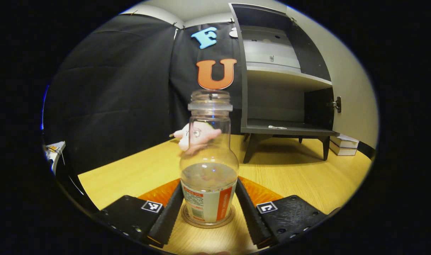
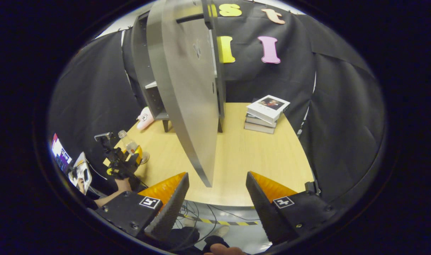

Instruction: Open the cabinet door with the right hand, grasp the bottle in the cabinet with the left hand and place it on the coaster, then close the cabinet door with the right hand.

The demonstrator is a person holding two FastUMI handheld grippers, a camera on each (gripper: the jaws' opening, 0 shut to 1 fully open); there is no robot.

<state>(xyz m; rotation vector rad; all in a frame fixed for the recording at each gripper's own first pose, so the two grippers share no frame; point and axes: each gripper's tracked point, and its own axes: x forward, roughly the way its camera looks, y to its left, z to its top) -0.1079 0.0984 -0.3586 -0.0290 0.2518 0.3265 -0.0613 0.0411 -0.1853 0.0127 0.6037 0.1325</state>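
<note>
A clear bottle (image 1: 208,156) with no cap and a white and orange label stands upright on a round clear coaster (image 1: 188,218) on the wooden table. My left gripper (image 1: 209,184) has a finger against each side of the bottle's lower body. The right gripper view has that gripper (image 2: 125,159) and the bottle (image 2: 128,143) at the table's left edge. The grey cabinet (image 1: 283,129) stands open, its lower shelf bare. My right gripper (image 2: 215,193) is open, and the lower corner of the open cabinet door (image 2: 187,99) hangs just ahead between its fingers without touching them.
A pink plush toy (image 1: 182,136) lies behind the bottle, left of the cabinet's legs. A stack of books (image 2: 267,113) sits on the table right of the cabinet. The near table edge (image 2: 219,203) runs just in front of my right gripper, with cables on the floor below.
</note>
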